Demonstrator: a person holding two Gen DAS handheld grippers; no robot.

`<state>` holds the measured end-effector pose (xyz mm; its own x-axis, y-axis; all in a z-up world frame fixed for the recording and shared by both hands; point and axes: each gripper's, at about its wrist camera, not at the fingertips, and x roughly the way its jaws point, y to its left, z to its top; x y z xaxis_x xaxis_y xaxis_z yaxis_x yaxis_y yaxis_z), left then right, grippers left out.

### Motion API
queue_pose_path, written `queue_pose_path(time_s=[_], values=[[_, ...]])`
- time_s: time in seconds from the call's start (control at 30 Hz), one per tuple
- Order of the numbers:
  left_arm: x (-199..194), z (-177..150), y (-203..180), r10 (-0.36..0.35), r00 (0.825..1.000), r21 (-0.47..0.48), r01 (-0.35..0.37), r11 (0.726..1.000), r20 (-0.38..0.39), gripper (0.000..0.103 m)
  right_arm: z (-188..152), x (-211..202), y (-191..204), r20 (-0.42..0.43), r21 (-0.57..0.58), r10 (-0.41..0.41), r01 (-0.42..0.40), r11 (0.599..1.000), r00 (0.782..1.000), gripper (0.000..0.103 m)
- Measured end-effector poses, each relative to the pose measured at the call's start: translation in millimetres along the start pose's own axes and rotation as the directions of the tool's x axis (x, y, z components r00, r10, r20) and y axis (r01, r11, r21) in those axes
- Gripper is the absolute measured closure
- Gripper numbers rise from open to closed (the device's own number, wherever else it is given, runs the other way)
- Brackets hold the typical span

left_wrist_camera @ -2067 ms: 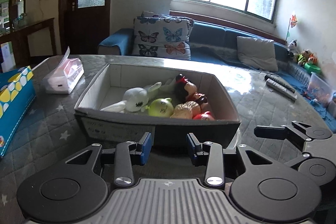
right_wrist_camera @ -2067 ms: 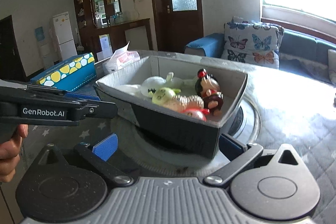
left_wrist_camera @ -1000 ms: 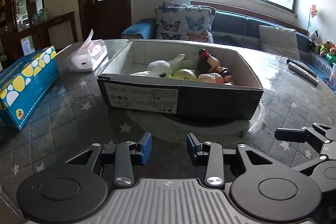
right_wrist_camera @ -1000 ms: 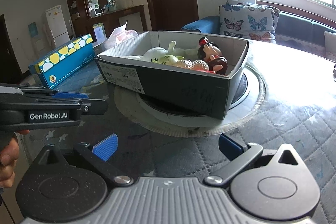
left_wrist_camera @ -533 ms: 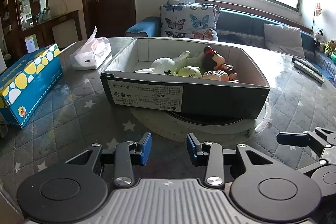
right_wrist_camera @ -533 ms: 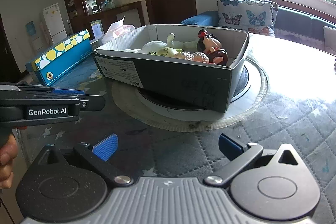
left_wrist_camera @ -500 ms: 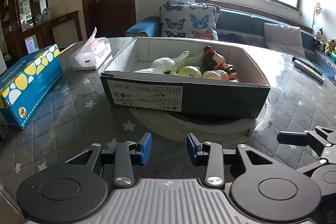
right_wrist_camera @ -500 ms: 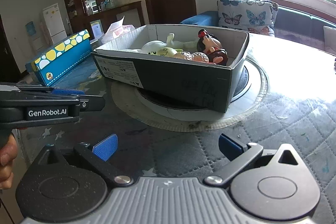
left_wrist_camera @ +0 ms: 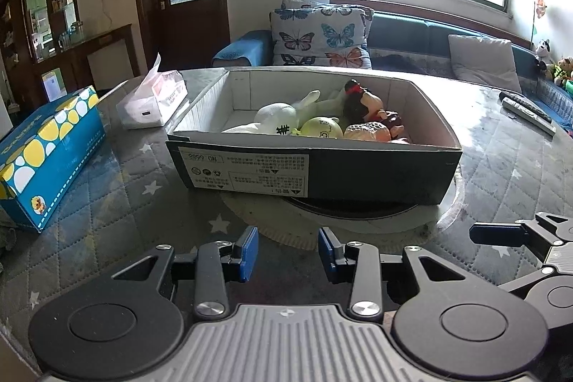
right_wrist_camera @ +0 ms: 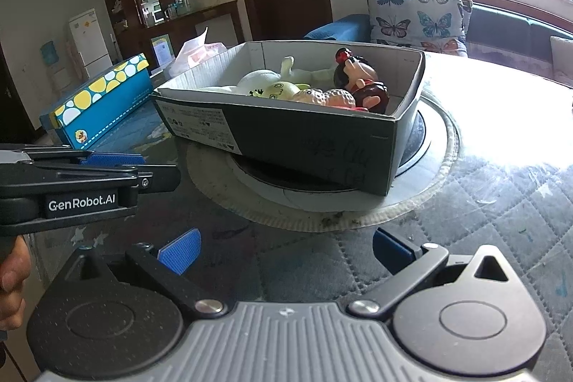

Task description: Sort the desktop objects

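Note:
A dark cardboard box [left_wrist_camera: 376, 174] [right_wrist_camera: 304, 135] stands on a round turntable in the middle of the quilted table. Inside lie several toys: a white rabbit [left_wrist_camera: 277, 115], a yellow-green ball figure [left_wrist_camera: 322, 127] [right_wrist_camera: 281, 91], a peach hedgehog [left_wrist_camera: 365, 131] and a dark-haired doll [right_wrist_camera: 352, 68]. My left gripper [left_wrist_camera: 287, 253] hovers in front of the box, its blue pads apart with nothing between them. My right gripper [right_wrist_camera: 283, 251] stands wide open over the cloth, also empty. The left gripper's fingers [right_wrist_camera: 107, 167] show at the left of the right wrist view.
A blue spotted tissue box [left_wrist_camera: 46, 153] [right_wrist_camera: 104, 102] lies at the left. A soft tissue pack [left_wrist_camera: 154, 102] sits behind it. Remote controls [left_wrist_camera: 526, 108] rest at the far right of the table. A sofa with a butterfly cushion [left_wrist_camera: 322, 38] stands beyond. A hand [right_wrist_camera: 10, 278] holds the left gripper.
Both grippers drew back from right above the box's near wall two seconds ago. Over the last second the views barely shift and both pairs of jaws stay as wide as before.

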<state>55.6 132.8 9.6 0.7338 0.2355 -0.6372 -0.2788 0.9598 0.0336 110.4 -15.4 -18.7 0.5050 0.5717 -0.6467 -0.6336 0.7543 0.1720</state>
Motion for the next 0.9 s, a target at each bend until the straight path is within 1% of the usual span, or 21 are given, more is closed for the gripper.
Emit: queue_pose_path(time_s=[0.23,0.47,0.9], values=[[3.0,6.2,-1.5,-0.014,1.0,0.006,0.014,1.0,0.0,0.063,5.4,4.4,-0.4,-0.007,0.007,-0.006,0.006,1.0,1.0,0.0],[7.4,15.1,1.4,-0.009,1.0,0.009,0.009,1.0,0.0,0.063,13.8,10.8,0.4,-0.017,0.015,-0.014,0.014,1.0,1.0,0.0],[27.6,26.1,7.3,0.001,0.999,0.0,-0.001,1.0,-0.039,0.063,27.4,26.6,-2.5,-0.052,0.043,-0.052,0.054,0.998,0.997,0.0]])
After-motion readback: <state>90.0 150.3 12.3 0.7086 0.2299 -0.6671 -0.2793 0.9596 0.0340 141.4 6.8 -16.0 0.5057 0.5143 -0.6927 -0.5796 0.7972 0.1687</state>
